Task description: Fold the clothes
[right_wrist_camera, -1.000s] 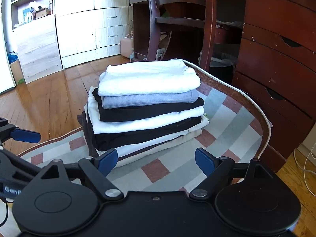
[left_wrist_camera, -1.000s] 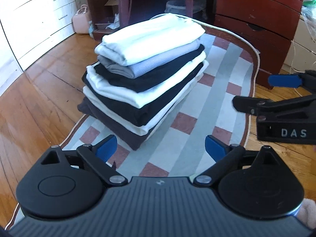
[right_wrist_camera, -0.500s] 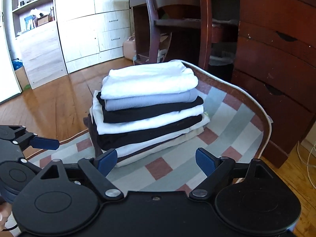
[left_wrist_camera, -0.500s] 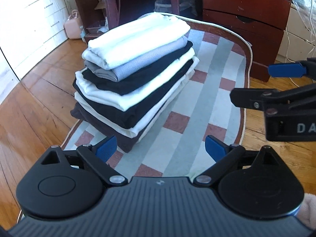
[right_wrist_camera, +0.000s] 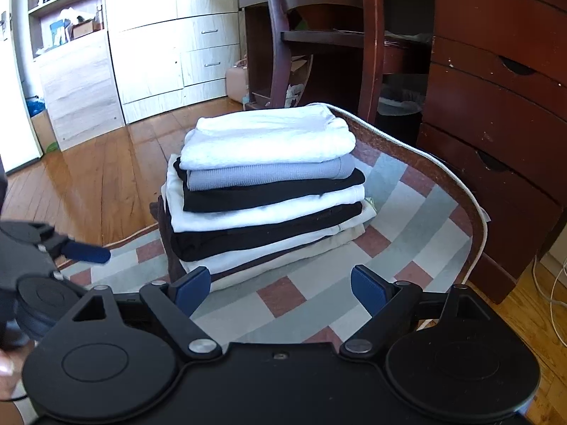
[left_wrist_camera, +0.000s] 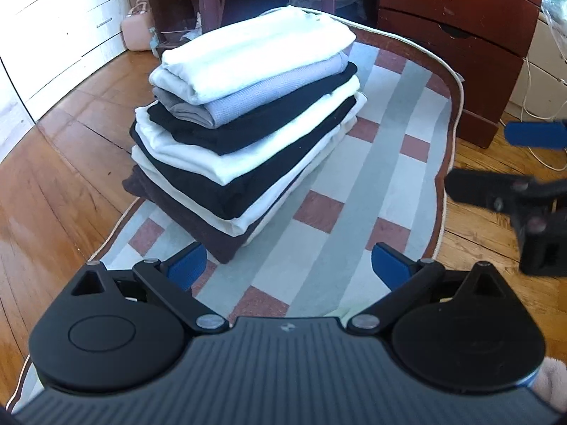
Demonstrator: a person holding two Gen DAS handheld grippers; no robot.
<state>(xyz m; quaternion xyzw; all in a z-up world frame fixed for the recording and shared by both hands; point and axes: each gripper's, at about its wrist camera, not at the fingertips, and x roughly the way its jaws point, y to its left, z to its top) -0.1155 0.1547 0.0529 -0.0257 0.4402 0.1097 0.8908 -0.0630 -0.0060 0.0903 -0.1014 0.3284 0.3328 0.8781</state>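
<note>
Open rug point(left_wrist_camera: 372, 184) is left right of the stack of folded clothes point(left_wrist_camera: 248, 120). Far passage is blocked by the dresser point(left_wrist_camera: 457, 35).

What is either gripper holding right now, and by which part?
Nothing. The left gripper and right gripper are both open and empty, short of the folded clothes stack on the rug.

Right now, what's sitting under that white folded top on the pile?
Directly under the white folded top lies a grey-blue folded garment, then alternating black and white folded pieces, down to a dark brown one on the checked rug. Only their edges show; anything tucked between the layers is hidden.
</note>
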